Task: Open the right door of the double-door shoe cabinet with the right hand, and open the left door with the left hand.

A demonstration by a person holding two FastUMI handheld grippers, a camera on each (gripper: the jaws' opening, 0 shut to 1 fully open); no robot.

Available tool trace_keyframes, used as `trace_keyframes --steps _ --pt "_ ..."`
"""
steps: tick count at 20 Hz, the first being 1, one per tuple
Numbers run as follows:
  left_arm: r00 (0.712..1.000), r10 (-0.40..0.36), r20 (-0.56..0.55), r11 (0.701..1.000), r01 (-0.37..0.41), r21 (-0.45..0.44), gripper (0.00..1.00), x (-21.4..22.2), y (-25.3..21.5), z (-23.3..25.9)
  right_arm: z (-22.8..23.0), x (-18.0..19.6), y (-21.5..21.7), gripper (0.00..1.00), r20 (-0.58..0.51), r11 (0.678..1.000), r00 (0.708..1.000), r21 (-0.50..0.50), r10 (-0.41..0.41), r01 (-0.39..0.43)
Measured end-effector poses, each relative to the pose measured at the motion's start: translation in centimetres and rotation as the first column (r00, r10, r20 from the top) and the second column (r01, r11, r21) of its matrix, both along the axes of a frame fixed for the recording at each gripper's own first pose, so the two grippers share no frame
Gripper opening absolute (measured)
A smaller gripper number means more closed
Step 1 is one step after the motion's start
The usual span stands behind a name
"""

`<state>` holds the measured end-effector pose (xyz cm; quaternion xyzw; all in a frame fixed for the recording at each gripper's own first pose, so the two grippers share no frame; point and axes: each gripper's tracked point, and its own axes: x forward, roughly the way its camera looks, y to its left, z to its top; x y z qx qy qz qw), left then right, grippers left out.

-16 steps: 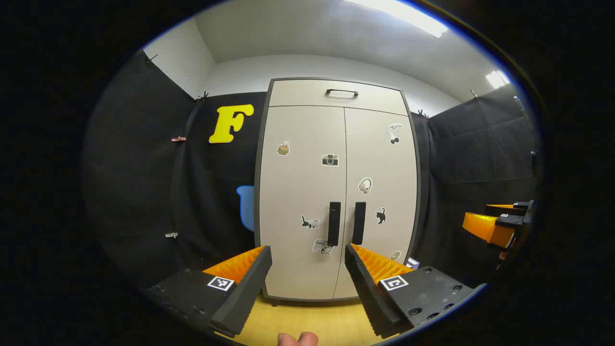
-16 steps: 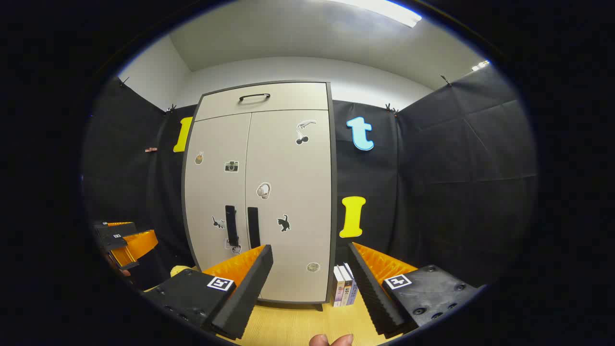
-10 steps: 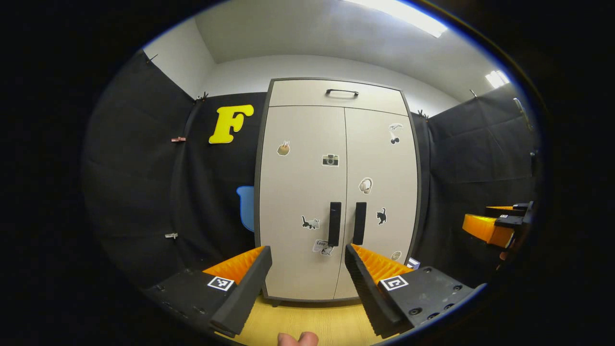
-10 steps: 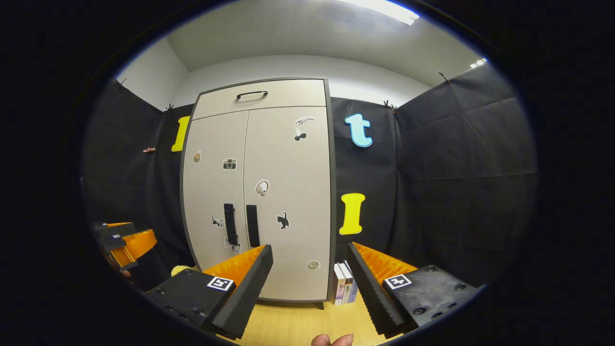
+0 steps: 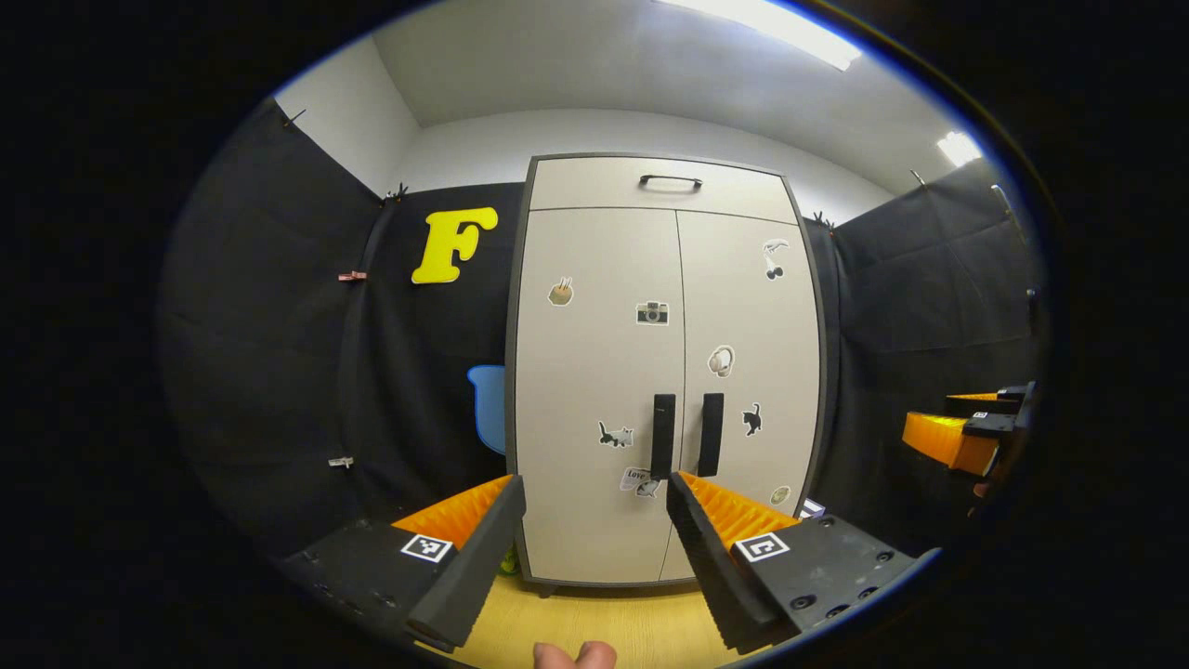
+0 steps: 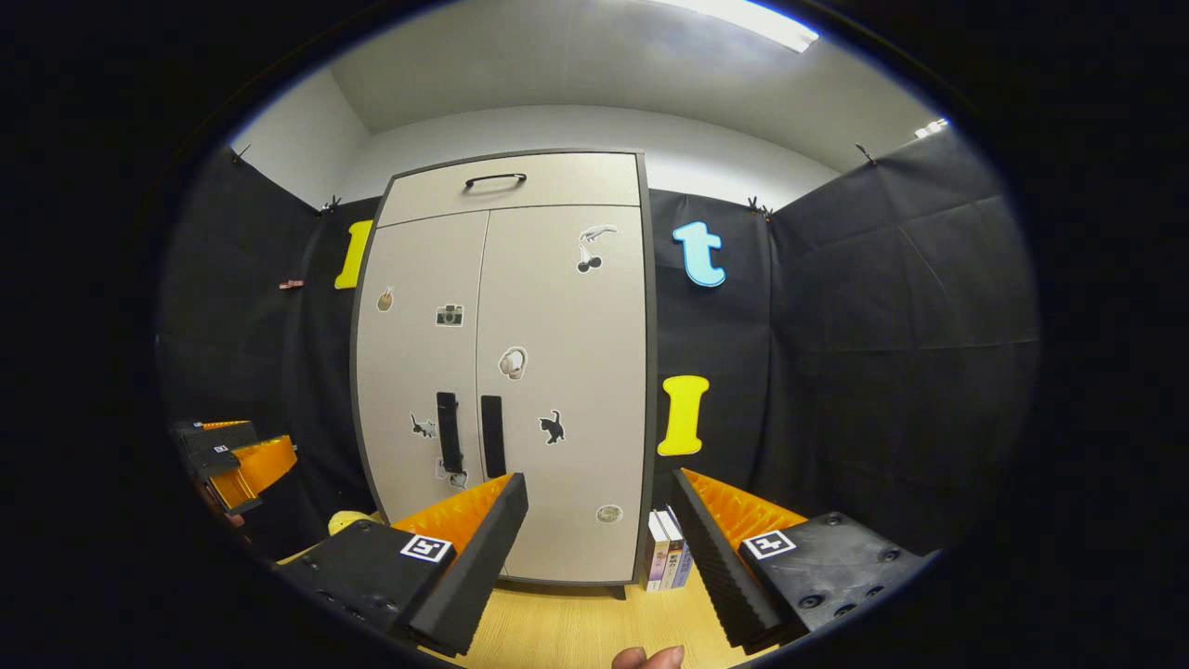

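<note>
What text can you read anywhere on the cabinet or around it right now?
Nothing reads clearly.
Sticker by the left door's handle: has writing, too blurred to quote.
Book spines right of the cabinet: too small to read.
Square coded tag: a pattern, no words.

Bright ceiling light (image 5: 771, 32) evenly illuminates the booth; frames stay sharp (strong fisheye bending toward the edges).

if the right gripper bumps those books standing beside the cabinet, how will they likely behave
The books stand upright on end on the wooden floor, slim and narrow-based, so a sideways nudge would probably topple them. They sit against the shoe cabinet, which may prop them on that side. They look stiff-covered, likely sliding as rigid blocks.
</note>
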<state>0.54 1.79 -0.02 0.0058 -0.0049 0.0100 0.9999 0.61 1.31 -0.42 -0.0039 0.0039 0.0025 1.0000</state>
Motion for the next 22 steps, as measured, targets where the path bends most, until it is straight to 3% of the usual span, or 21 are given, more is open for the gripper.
trace_keyframes --steps 9,22 --pt "1.0 0.001 -0.024 1.0 -0.001 -0.004 0.95 0.1 2.1 -1.1 1.4 4.4 6.1 0.98 0.021 0.996 0.996 0.01 0.091 -0.091" --pt "0.998 0.019 -0.057 1.0 -0.018 0.009 0.95 1.1 5.2 -3.1 -4.2 18.0 12.9 0.98 -0.041 0.995 0.994 0.0 0.099 -0.099"
